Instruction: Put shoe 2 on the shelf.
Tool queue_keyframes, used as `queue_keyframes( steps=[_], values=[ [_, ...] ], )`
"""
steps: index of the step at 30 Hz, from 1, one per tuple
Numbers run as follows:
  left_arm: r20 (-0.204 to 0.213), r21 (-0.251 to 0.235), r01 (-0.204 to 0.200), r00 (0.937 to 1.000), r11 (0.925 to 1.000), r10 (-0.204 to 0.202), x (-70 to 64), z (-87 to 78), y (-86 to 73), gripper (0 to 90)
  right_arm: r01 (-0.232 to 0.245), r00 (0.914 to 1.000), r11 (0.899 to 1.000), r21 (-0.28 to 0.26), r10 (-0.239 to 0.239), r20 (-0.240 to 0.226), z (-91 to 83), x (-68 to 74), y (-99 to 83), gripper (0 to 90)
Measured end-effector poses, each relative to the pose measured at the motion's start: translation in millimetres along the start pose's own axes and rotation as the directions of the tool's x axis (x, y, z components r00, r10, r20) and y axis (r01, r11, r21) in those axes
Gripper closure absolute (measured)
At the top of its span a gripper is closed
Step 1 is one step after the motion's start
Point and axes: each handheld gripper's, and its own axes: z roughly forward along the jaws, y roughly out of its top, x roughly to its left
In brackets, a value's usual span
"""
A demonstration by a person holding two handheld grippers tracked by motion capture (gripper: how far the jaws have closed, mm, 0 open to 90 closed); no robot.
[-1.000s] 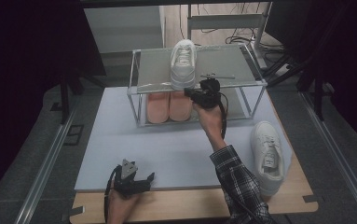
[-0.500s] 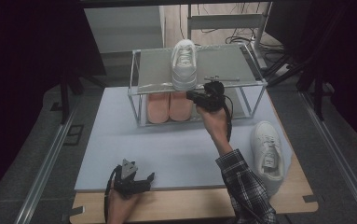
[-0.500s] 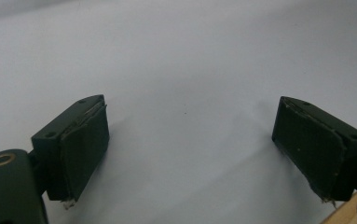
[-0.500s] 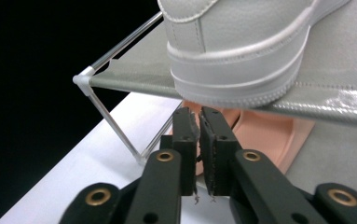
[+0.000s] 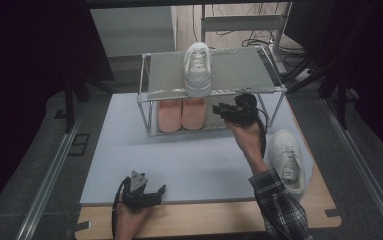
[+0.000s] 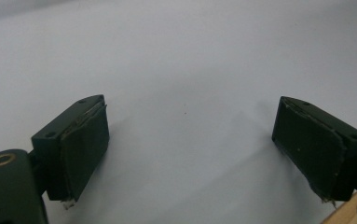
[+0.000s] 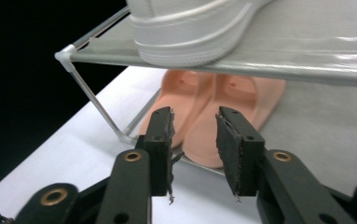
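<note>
The rack (image 5: 214,80) stands at the far side of the mat (image 5: 189,160). One white shoe (image 5: 197,68) sits on the rack's top shelf, its heel at the front edge; a second (image 5: 288,160) lies right of the rack, on the mat's edge. Pink slippers (image 5: 181,114) sit on the lower shelf. The right gripper (image 7: 195,149) hovers before the rack's front, below the top shelf — jaws narrowly apart, empty. The left gripper (image 6: 192,149) rests well short of the rack — jaws wide, empty.

Left tool (image 6: 190,154), jaws wide apart, empty, low over the pale mat (image 6: 185,60).
</note>
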Motion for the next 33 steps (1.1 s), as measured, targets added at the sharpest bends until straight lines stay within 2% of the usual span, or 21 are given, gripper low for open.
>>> queue_keyframes(
  steps=[6, 12, 19, 25, 33],
  values=[
    [0.000, 0.000, 0.000, 1.0000, 1.0000, 0.000, 0.0, 0.0, 0.0, 10.9, 0.018, 0.9994, 1.000, 0.010, -0.018, 0.028, -20.9, -11.2, -9.7, 57.7],
    [0.001, -0.001, 0.001, 1.0000, 1.0000, -0.001, -0.1, 0.1, 0.0, 10.9, 0.038, 0.9972, 0.998, 0.050, -0.041, 0.063, -35.7, -19.5, -24.0, 54.5],
    [0.001, -0.001, 0.000, 1.0000, 1.0000, 0.000, -0.1, 0.0, 0.0, 10.9, 0.070, 0.9912, 0.992, 0.106, -0.081, 0.104, -48.8, -23.9, -41.2, 51.2],
    [0.000, -0.001, -0.003, 1.0000, 1.0000, 0.003, 0.1, 0.0, 0.1, 10.9, 0.087, 0.9860, 0.987, 0.132, -0.104, 0.130, -60.1, -25.9, -53.4, 49.5],
    [0.002, -0.001, 0.000, 1.0000, 1.0000, 0.000, 0.0, 0.1, 0.0, 10.9, 0.095, 0.9829, 0.979, 0.179, -0.121, 0.139, -73.7, -26.1, -67.4, 50.0]
  ],
)
